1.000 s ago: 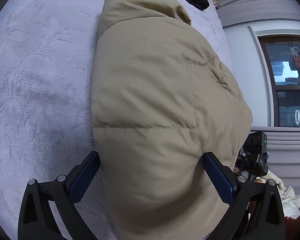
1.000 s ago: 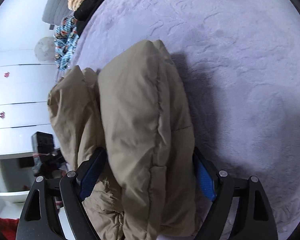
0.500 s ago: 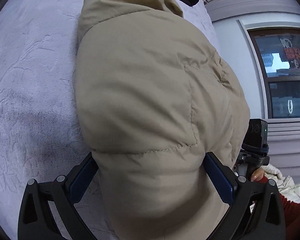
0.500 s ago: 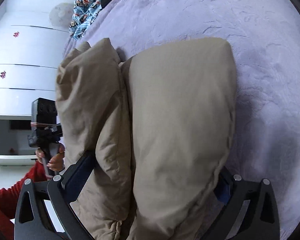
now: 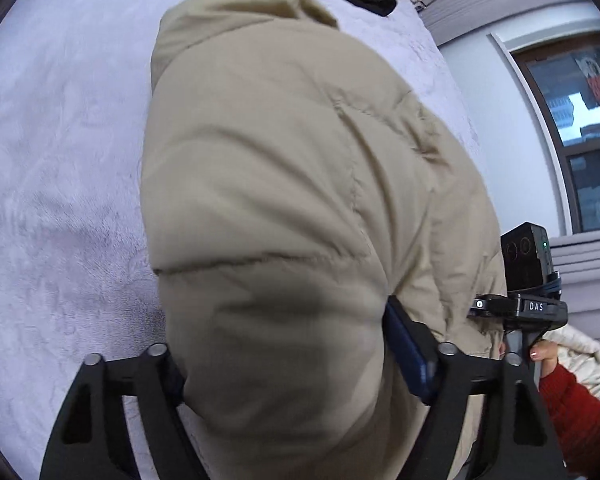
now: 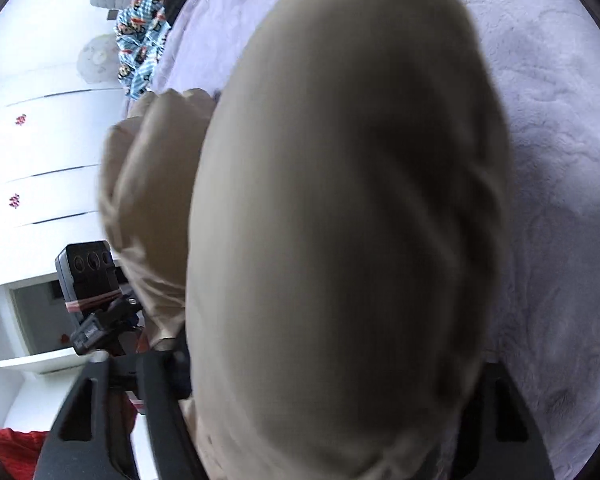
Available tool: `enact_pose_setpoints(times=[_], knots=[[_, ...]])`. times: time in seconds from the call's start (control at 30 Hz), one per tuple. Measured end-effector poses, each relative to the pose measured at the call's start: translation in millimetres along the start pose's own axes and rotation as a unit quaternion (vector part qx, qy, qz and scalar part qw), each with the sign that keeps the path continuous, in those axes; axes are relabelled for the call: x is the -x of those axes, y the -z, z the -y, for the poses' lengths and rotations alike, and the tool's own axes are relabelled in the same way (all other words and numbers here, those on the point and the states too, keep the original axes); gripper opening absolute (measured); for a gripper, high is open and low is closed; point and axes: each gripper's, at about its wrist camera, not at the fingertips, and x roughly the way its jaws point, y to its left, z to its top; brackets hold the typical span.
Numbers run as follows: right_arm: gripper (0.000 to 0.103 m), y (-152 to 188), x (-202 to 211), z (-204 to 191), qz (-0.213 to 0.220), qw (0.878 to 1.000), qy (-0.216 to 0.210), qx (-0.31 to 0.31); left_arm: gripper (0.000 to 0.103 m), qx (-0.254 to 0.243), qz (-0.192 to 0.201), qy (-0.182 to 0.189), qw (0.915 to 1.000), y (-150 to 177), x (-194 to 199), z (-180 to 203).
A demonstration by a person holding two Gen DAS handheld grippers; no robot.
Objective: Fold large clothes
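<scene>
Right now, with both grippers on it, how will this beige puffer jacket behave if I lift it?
The beige puffer jacket bulges between the closing left gripper, so it probably squashes and springs back. Its smooth shell looks slippery. It likely sags, floppy, either side.

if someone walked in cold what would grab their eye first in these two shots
The puffy beige jacket would: a bulging fold of it fills the middle of both wrist views, lying on the pale lilac bedspread. Next, the left gripper and right gripper each have a thick wad of jacket between their closing jaws. Smaller draws sit at the edges: a red sleeve at lower right of the left view, a blue cartoon-print cloth at upper left of the right view.
</scene>
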Motion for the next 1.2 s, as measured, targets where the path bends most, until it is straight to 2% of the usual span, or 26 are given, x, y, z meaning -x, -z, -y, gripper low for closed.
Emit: enact_pose_setpoints(times=[0.03, 0.1, 0.27, 0.4, 0.57, 0.7, 0.93, 1.2], knots=[[0.05, 2.6, 2.2, -2.4, 0.003, 1.0, -0.004, 0.002, 0.072, -0.007, 0.005, -0.006, 1.0, 0.9, 4.8, 6.0], [0.047, 8.8, 6.6, -9.2, 0.014, 1.0, -0.006, 0.008, 0.07, -0.018, 0.014, -0.016, 0.9996, 3.8, 13.5, 16.9], [0.046, 20.8, 14.0, -27.9, 0.03, 0.999, -0.022, 0.02, 0.07, -0.042, 0.042, -0.035, 0.9976, 7.5, 41.6, 39.0], [0.046, 24.7, 12.3, -53.1, 0.037, 0.998, -0.027, 0.034, 0.07, -0.044, 0.062, -0.04, 0.9963, 1.6, 71.5, 29.8], [0.046, 21.4, -7.4, -96.4, 0.04, 0.997, -0.025, 0.059, 0.07, -0.035, 0.084, -0.044, 0.9949, 4.9, 113.4, -1.8], [0.046, 29.9, -30.4, -128.7, 0.046, 0.996, -0.023, 0.07, 0.07, -0.034, 0.095, -0.047, 0.9938, 1.1, 152.8, -40.8], [0.046, 48.5, -102.0, -194.7, 0.054, 0.995, -0.019, 0.077, 0.07, -0.026, 0.099, -0.053, 0.9933, -18.3, 216.7, -147.8], [0.046, 35.1, -202.6, -263.8, 0.042, 0.994, -0.007, 0.097, 0.07, 0.024, 0.116, -0.09, 0.9889, -44.2, 248.4, -256.3]])
